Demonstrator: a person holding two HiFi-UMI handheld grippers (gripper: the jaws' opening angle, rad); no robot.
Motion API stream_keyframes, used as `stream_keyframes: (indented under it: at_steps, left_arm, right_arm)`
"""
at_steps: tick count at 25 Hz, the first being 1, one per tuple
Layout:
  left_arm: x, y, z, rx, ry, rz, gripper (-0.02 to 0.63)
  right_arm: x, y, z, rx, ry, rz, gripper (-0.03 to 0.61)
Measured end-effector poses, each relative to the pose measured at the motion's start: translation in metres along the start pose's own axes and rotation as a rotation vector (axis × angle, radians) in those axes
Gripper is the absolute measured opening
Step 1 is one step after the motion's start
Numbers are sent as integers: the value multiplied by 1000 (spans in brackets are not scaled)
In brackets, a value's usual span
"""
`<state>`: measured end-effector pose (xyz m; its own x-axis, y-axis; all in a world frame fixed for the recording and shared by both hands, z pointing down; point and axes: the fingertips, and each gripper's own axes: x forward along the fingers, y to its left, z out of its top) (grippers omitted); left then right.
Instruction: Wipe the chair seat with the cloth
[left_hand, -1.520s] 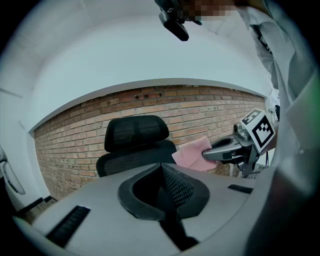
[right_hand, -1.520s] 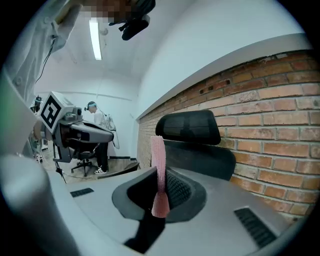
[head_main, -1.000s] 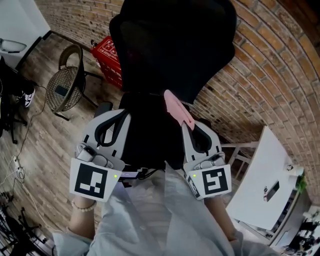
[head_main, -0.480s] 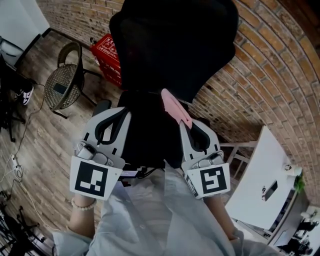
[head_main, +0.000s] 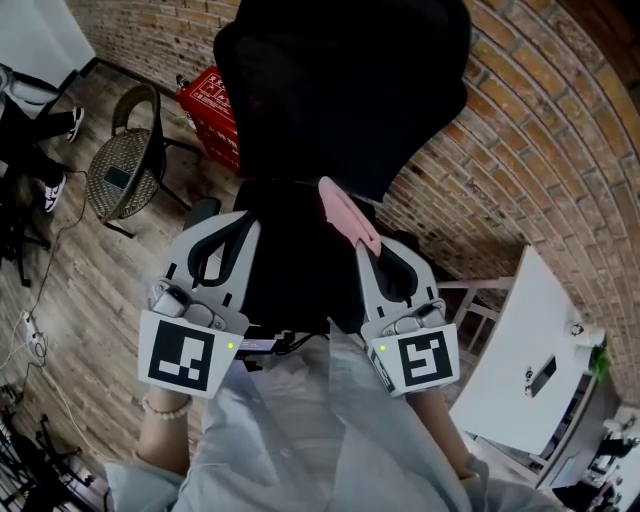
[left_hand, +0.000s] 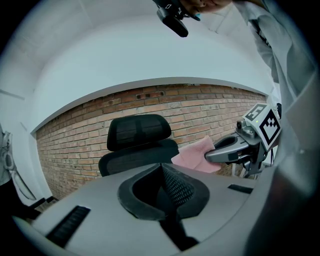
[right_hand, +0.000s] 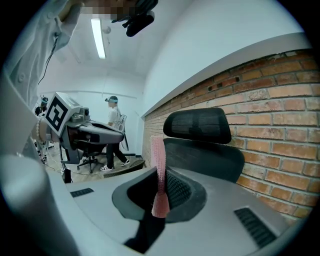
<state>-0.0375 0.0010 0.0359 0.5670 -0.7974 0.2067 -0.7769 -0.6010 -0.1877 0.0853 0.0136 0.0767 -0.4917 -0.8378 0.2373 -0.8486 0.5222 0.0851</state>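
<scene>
Right gripper (head_main: 364, 243) has its jaws pinched together on one end of the pink cloth (head_main: 346, 213), and its own view shows the cloth (right_hand: 158, 155) caught between the two jaws. In that view the cloth is edge-on, a narrow strip standing upright from the jaws. From the head view its long axis runs from the jaw tips up and to the left, and its free end points toward the backrest of the black office chair (head_main: 340, 90). The cloth hangs over the chair seat (head_main: 295, 270); whether it touches the seat cannot be told. From the left gripper view the same cloth (left_hand: 194, 155) shows its flat face, spreading leftward from the right gripper (left_hand: 212, 155). Left gripper (head_main: 243, 224) is held beside the right one, over the seat's left side. Its jaws (left_hand: 161, 168) are pressed together with nothing between them, and they point at the chair's headrest (left_hand: 139, 131). A brick wall (head_main: 540, 130) stands behind the chair. A wicker chair (head_main: 125, 170) and a red crate (head_main: 208, 105) sit on the wooden floor to the left, and a white table (head_main: 515, 370) is to the right.
</scene>
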Motion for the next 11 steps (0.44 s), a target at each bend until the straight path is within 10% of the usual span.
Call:
stream_keyframes:
  at_steps: [11]
  left_arm:
    - [-1, -4, 0, 12, -4, -6, 18]
  right_arm:
    - [-2, 0, -3, -2, 5, -2, 55]
